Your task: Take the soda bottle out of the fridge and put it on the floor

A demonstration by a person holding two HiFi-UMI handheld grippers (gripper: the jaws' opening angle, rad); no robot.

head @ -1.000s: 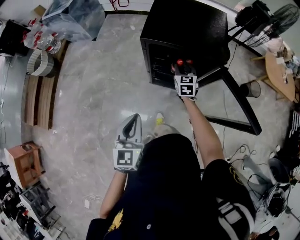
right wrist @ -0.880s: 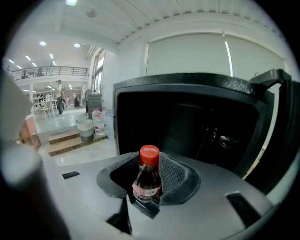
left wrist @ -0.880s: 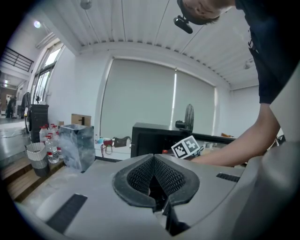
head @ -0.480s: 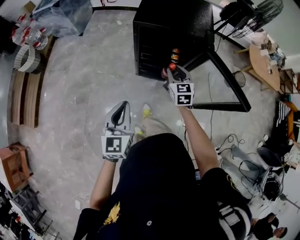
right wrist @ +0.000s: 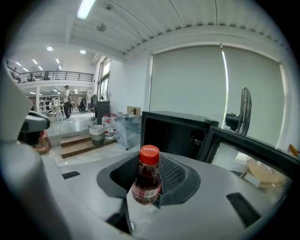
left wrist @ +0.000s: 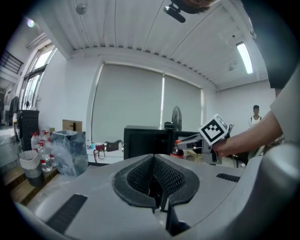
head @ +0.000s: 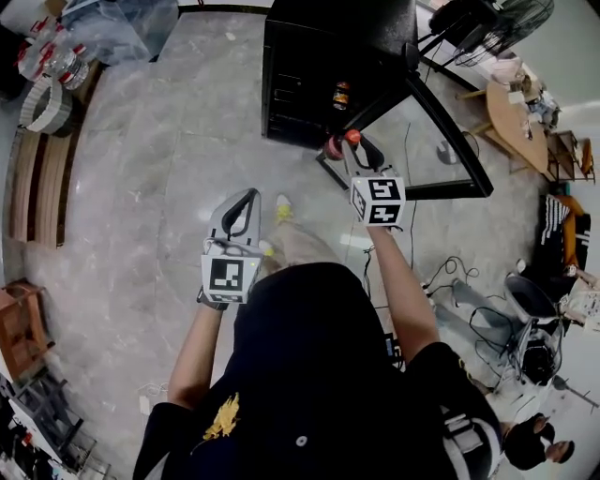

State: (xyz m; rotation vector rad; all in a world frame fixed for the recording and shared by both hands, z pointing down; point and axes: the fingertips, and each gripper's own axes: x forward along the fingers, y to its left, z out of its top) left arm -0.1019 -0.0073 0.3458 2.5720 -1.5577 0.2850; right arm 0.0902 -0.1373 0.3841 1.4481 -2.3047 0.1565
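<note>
Here the right gripper (head: 347, 146) has its jaws pinching the soda bottle (right wrist: 146, 182), whose dark body sits between the ribbed pads with the red cap showing above them. In the head view the bottle is held clear of the grey floor (head: 159, 178), just on the near side of the black fridge (head: 309, 37) and beside its open glass door (head: 441, 141). A second bottle (head: 340, 95) stands inside the fridge. The left gripper (head: 246, 201), nearer and to the left, has its jaws pressed together with nothing between them. A fan (head: 483, 17) stands at the far right.
</note>
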